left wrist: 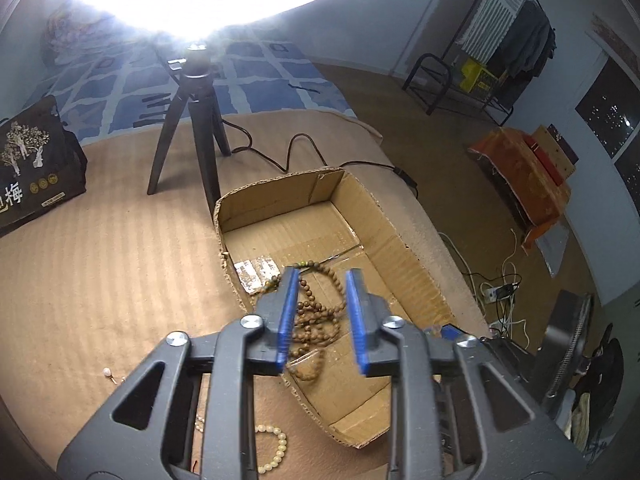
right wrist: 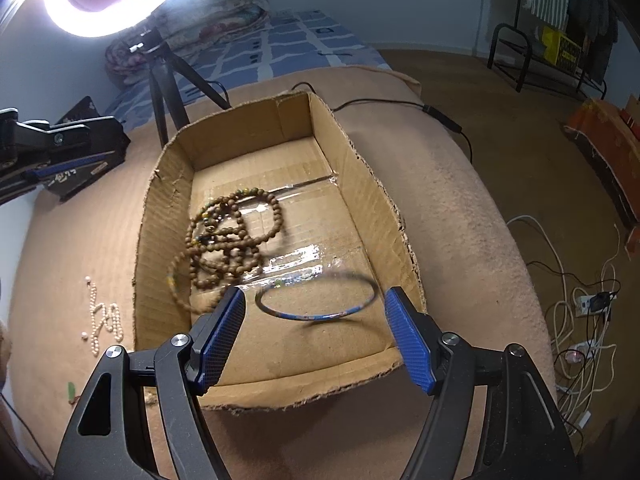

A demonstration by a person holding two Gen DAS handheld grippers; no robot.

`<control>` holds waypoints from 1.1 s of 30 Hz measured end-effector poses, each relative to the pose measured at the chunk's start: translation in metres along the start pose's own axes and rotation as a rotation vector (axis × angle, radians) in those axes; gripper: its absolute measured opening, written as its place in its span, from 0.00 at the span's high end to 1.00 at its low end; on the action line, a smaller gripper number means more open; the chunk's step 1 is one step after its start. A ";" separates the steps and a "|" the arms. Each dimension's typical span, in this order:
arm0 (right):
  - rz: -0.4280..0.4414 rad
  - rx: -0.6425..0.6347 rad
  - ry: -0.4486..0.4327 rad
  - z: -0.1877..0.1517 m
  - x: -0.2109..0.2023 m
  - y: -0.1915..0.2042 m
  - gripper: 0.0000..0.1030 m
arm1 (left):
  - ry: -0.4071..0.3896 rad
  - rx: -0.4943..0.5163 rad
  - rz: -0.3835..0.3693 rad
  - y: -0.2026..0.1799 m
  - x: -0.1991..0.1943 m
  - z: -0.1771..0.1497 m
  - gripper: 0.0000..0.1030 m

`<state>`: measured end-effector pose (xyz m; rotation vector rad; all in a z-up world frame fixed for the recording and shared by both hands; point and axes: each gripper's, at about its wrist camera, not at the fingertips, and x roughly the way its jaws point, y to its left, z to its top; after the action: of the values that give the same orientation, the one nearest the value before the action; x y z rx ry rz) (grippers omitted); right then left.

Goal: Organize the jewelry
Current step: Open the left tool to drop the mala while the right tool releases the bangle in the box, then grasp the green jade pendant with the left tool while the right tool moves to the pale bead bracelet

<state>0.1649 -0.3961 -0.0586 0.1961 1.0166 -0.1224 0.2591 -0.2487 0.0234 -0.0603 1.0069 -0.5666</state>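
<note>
An open cardboard box lies on a tan blanket. A long string of brown wooden beads lies heaped on the box floor. My left gripper hangs just above the heap, jaws a little apart, and the blue pads do not press on the beads. My right gripper stands wide open over the near end of the box. A thin blue bangle shows blurred in the gap between its pads, touching neither.
A pearl necklace, a pale bead bracelet and a small pearl piece lie on the blanket left of the box. A ring-light tripod and cable stand behind it. A black bag sits far left.
</note>
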 end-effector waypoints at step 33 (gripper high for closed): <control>0.194 -0.148 0.009 -0.045 -0.046 0.095 0.30 | -0.049 -0.099 0.168 0.136 -0.118 -0.132 0.73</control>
<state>0.1220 -0.2930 -0.0324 0.1596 1.0057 0.1302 0.1617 -0.0488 0.0030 -0.0760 0.9813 -0.3605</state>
